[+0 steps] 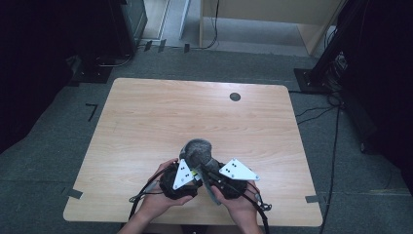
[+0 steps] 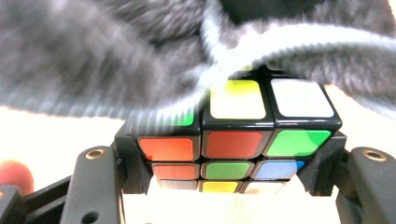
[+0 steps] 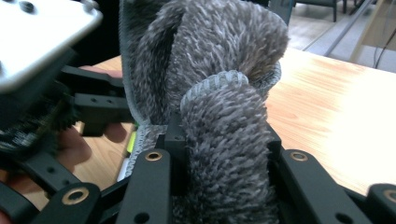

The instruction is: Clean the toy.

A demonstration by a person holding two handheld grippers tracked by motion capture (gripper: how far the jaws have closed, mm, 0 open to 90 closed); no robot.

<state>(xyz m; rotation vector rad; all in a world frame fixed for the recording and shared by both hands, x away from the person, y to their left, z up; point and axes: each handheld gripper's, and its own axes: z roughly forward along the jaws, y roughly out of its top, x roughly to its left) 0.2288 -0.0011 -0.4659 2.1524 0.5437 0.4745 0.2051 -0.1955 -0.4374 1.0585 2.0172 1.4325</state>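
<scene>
A colour puzzle cube (image 2: 233, 140) with red, green, yellow, white and blue tiles sits clamped between the jaws of my left gripper (image 2: 231, 172). A fluffy grey cloth (image 2: 116, 60) drapes over the cube's top. In the right gripper view my right gripper (image 3: 224, 168) is shut on a bunched fold of the same grey cloth (image 3: 219, 93), which rises in a thick roll. From above, the cloth (image 1: 197, 151) bulges between the left gripper (image 1: 187, 168) and the right gripper (image 1: 214, 170), held close together near the table's front edge.
The wooden table (image 1: 195, 117) stretches away behind the hands, with a small dark round cap (image 1: 235, 96) near its far edge. Cables (image 1: 146, 192) trail from both grippers toward the front edge. Dark stands and cables ring the table on the floor.
</scene>
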